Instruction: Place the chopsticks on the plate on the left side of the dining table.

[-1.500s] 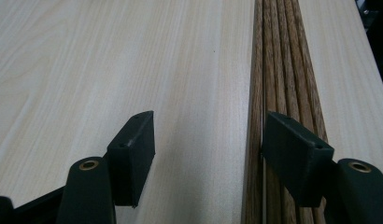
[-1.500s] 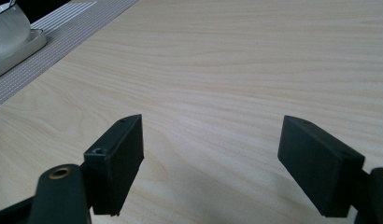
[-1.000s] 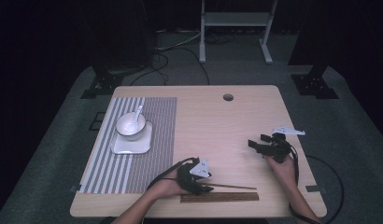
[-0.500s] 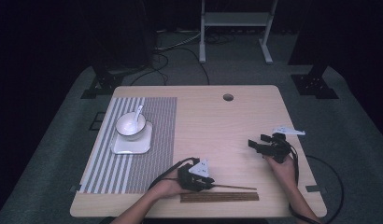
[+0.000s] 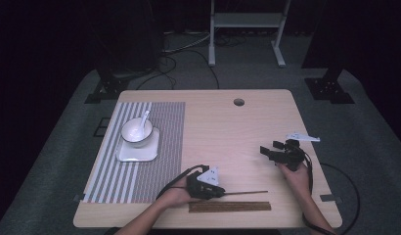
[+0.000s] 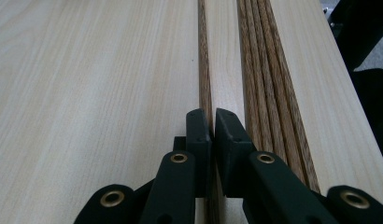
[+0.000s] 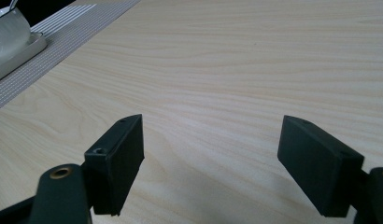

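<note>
With the left gripper (image 6: 212, 135), whose jaws have just been closing, we now pinch one chopstick (image 5: 245, 193) lying on the table (image 5: 228, 127) just beside the slatted wooden rest (image 5: 230, 206), not yet lifted, while the right gripper (image 7: 210, 163) waits spread open.

Light wooden table (image 5: 237, 137) with a round cable hole (image 5: 238, 102) near its far edge. Lying directly on it: a striped placemat (image 5: 159, 147) at left, a single chopstick (image 5: 245, 193) and a wooden chopstick holder (image 5: 230, 206) along the near edge.
</note>
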The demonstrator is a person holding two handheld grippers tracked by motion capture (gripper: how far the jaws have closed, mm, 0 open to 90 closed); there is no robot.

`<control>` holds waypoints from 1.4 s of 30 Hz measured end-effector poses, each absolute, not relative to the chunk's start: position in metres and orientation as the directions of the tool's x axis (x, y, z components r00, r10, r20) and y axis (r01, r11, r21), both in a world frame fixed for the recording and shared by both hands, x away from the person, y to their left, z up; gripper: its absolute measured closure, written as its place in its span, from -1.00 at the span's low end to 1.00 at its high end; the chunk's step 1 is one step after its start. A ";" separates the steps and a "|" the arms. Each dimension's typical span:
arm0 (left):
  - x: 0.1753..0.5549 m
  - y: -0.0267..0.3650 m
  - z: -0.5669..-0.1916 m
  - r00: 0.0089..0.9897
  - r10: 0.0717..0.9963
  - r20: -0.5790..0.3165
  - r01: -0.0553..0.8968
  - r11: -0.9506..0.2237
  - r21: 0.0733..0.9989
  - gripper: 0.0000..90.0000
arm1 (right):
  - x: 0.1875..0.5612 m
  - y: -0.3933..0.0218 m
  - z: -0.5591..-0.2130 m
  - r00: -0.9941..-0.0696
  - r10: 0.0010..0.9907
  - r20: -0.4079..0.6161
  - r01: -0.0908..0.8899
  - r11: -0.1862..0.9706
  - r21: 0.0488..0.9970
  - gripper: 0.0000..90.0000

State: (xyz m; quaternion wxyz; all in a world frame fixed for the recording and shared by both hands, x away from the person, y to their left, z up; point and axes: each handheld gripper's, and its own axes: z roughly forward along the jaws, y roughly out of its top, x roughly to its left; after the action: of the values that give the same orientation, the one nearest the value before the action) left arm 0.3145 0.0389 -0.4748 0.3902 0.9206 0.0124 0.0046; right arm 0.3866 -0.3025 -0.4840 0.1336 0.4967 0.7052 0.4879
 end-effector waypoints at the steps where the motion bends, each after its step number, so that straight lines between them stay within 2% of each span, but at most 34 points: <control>1: 0.315 0.039 -0.475 1.000 0.020 -0.003 0.017 -0.697 0.717 0.88 | 0.387 -0.303 -0.484 -0.471 0.831 0.296 0.570 0.030 0.821 -0.52; 25: 0.325 0.058 -0.447 1.000 -0.017 0.008 -0.017 -0.656 0.754 0.88 | 0.387 -0.303 -0.484 -0.462 0.834 0.302 0.572 0.020 0.820 -0.53; 42: 0.337 0.085 -0.433 0.999 -0.006 0.037 -0.032 -0.647 0.762 0.88 | 0.387 -0.303 -0.484 -0.459 0.837 0.297 0.573 0.024 0.819 -0.53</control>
State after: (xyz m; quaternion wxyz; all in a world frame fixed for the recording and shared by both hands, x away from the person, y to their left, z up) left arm 0.3369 0.0846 -0.4332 0.4203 0.9072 -0.0106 0.0155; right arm 0.3874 -0.3029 -0.4841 0.1358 0.5018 0.7024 0.4862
